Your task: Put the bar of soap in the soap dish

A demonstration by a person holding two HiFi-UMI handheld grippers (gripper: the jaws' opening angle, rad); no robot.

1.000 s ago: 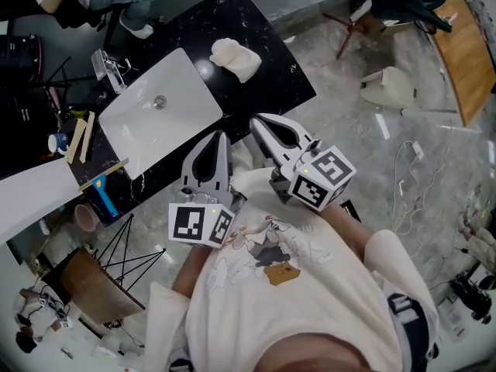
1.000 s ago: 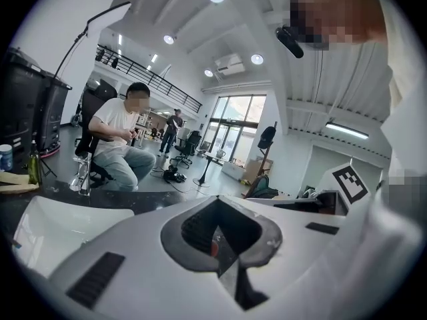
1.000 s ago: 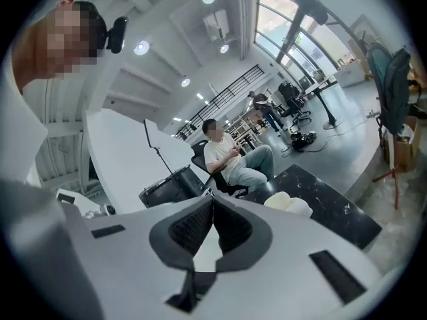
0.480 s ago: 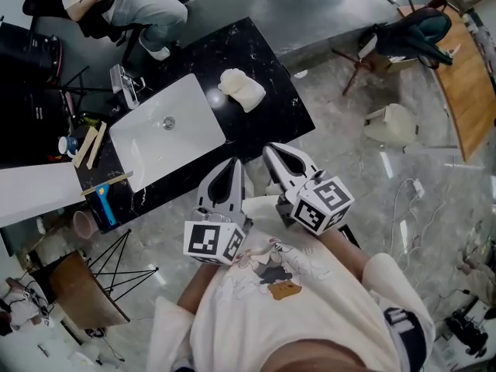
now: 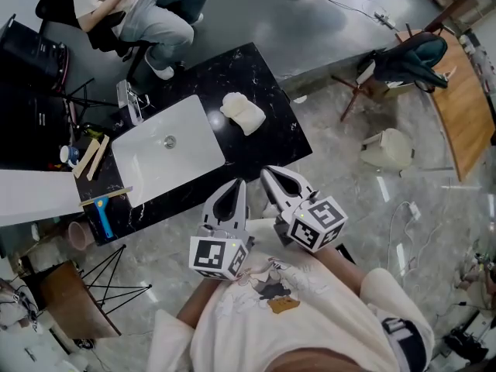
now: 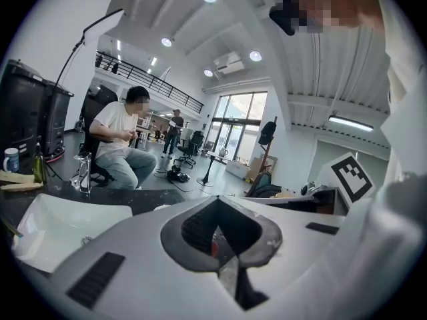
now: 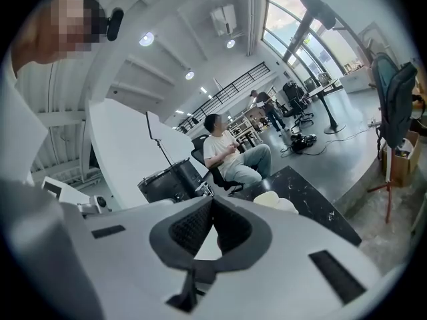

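A black marble counter [image 5: 267, 142] with a white sink [image 5: 167, 157] stands in front of me. A pale cream lump [image 5: 242, 113] lies on the counter to the right of the sink; it also shows in the right gripper view as the cream lump [image 7: 275, 202]. I cannot make out a soap bar or a soap dish for certain. My left gripper [image 5: 235, 186] and right gripper [image 5: 271, 175] are held side by side just short of the counter's near edge, both shut with nothing between the jaws. The left gripper [image 6: 217, 202] looks over the sink [image 6: 60, 235].
A faucet [image 5: 132, 99] stands at the sink's far end. Wooden pieces [image 5: 89, 157], a cup [image 5: 68, 153] and a blue tool [image 5: 102, 215] lie at the counter's left end. A person [image 5: 147, 6] sits behind the counter. A chair with a dark jacket [image 5: 403, 56] stands far right.
The head view has shifted, so the counter sits a little higher and further off. My left gripper has drifted slightly right. Both grippers stay shut and empty.
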